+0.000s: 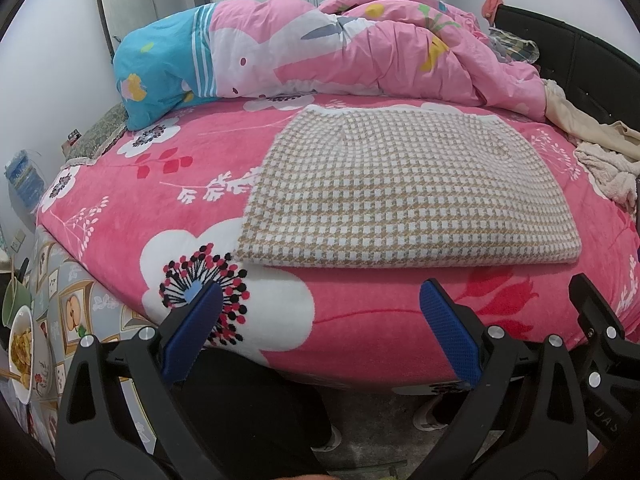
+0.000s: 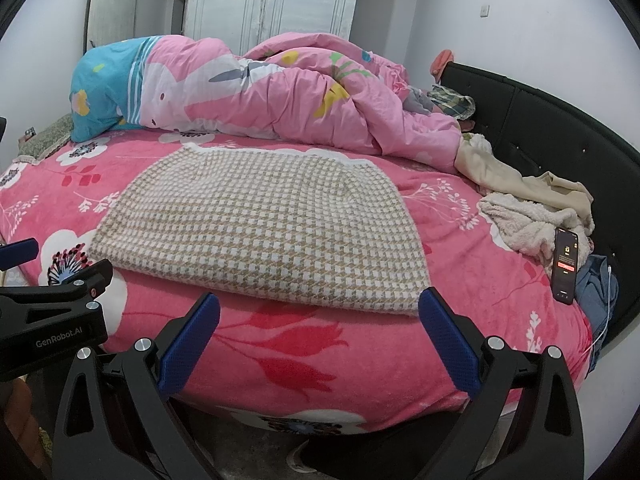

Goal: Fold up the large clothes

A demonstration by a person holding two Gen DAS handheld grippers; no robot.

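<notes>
A tan-and-white houndstooth garment (image 1: pixel 400 188) (image 2: pixel 260 232) lies folded into a flat rectangle on the pink flowered bed (image 1: pixel 360 328) (image 2: pixel 300 364). My left gripper (image 1: pixel 320 300) hovers open over the bed's near edge, just short of the garment's front fold, its blue pads (image 1: pixel 192 332) wide apart with nothing between them. My right gripper (image 2: pixel 320 308) is open too, close to the garment's near right corner; its right pad (image 2: pixel 448 344) sits just below that corner. Part of the right gripper shows at the right edge of the left wrist view, and the left gripper's body appears at the left of the right wrist view.
A rumpled pink and blue quilt (image 2: pixel 260 92) fills the far side of the bed. Cream clothes (image 2: pixel 532 216), a lit phone (image 2: pixel 565 266) and blue denim (image 2: pixel 596 284) lie by the black headboard (image 2: pixel 560 128). A side table with a plate of food (image 1: pixel 22 352) stands left.
</notes>
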